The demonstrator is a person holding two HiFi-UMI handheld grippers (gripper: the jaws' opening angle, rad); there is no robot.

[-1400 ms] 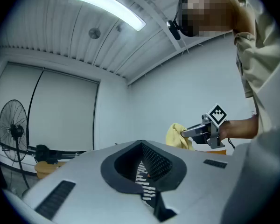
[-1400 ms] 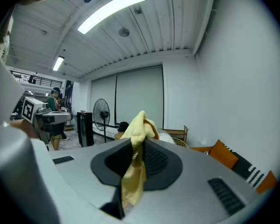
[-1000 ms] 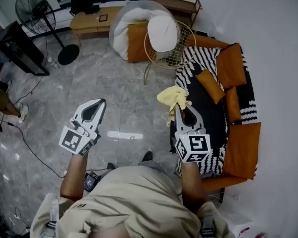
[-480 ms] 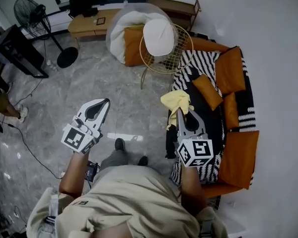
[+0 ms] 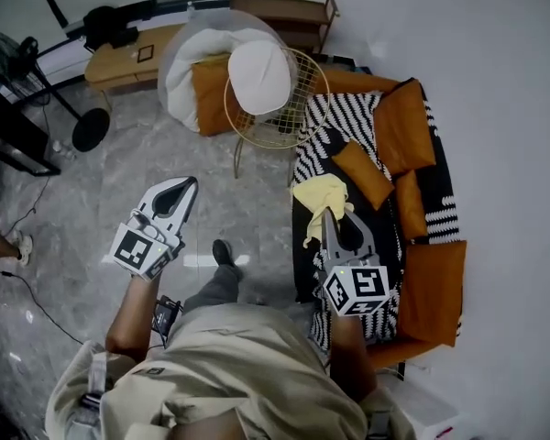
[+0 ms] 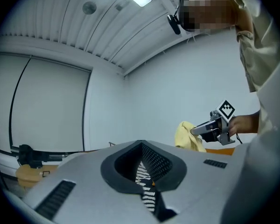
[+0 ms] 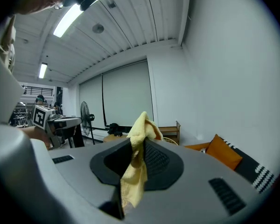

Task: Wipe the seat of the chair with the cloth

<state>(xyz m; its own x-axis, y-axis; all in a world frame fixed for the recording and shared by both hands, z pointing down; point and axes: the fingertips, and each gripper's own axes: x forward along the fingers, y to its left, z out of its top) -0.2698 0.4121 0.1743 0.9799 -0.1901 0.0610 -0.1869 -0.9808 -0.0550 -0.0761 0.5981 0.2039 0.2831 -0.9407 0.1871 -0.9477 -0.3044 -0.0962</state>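
The chair point(image 5: 280, 117) is a gold wire seat with a white cushion point(image 5: 259, 76) on its back, standing ahead of me beside the sofa. My right gripper point(image 5: 327, 213) is shut on a yellow cloth point(image 5: 318, 195), which bunches above the tips and hangs down between the jaws point(image 7: 133, 171). It hovers over the sofa's near end, short of the chair. My left gripper point(image 5: 187, 187) is held over the floor to the left, shut with nothing in it. In the left gripper view its tips point(image 6: 141, 143) meet, and the cloth point(image 6: 186, 136) shows at right.
A sofa point(image 5: 385, 236) with a black-and-white striped throw and orange cushions point(image 5: 403, 126) runs along the right wall. A white and orange beanbag point(image 5: 197, 85) and a low wooden bench point(image 5: 119, 58) sit behind the chair. A fan point(image 5: 18, 62) and a dark table point(image 5: 9, 140) stand at left.
The whole scene has slid left and a little down in the head view as the person steps forward. Both grippers keep their pose, and the cloth stays in the right one.
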